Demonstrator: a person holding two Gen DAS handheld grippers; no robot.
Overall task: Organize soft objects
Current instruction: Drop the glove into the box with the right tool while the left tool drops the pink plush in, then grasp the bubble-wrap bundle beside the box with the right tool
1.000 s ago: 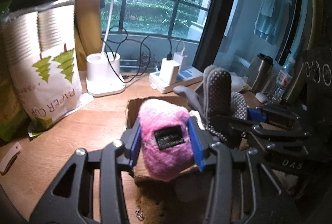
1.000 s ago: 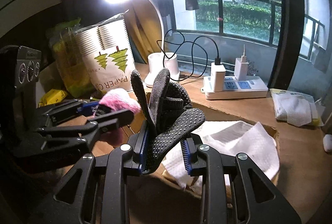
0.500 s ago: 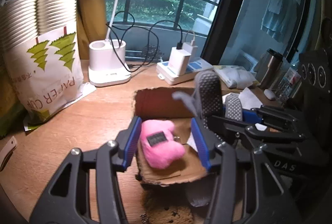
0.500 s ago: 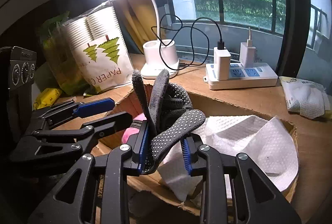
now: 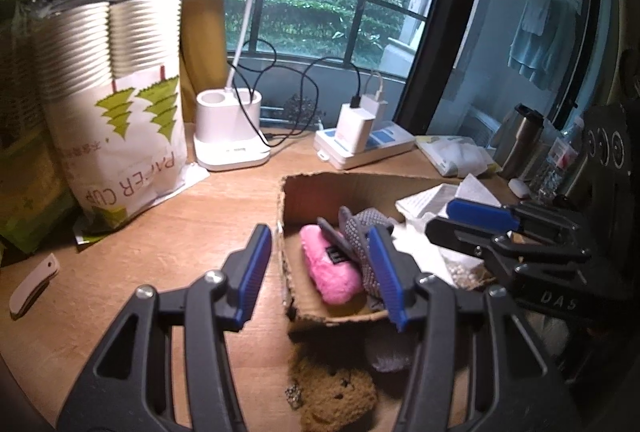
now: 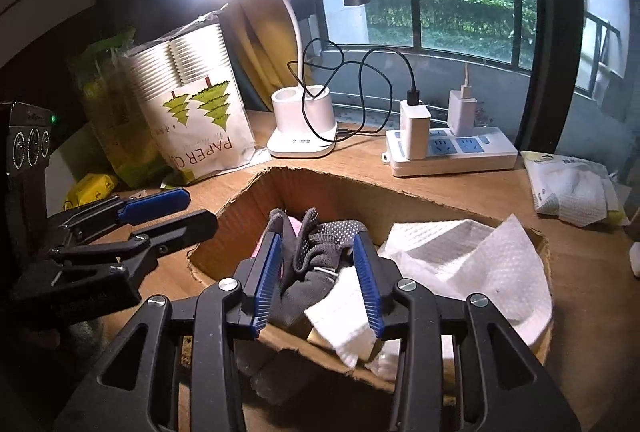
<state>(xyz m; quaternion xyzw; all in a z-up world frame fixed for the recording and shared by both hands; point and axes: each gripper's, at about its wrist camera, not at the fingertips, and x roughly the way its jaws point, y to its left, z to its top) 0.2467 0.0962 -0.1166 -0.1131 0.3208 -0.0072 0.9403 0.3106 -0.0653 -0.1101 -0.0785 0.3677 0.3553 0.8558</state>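
A shallow cardboard box (image 5: 320,187) (image 6: 332,191) sits on the wooden desk. A pink plush toy (image 5: 330,272) lies in it, with a grey dotted glove (image 5: 358,236) (image 6: 316,256) beside it and white paper towels (image 6: 460,264) to the right. My left gripper (image 5: 320,272) is open and empty, back from the box's near left corner. My right gripper (image 6: 318,280) is open above the glove, which lies loose between the jaws. A brown knitted toy (image 5: 336,396) lies on the desk in front of the box.
A paper-cup bag (image 5: 116,99) stands at the left. A white desk lamp base (image 5: 230,135) and a power strip with chargers (image 6: 448,147) stand behind the box. A tissue pack (image 6: 572,187) lies at the right. A steel flask (image 5: 520,135) stands far right.
My left gripper opened, dropped the pink plush into the box and pulled back. My right gripper lowered the glove into the box and opened.
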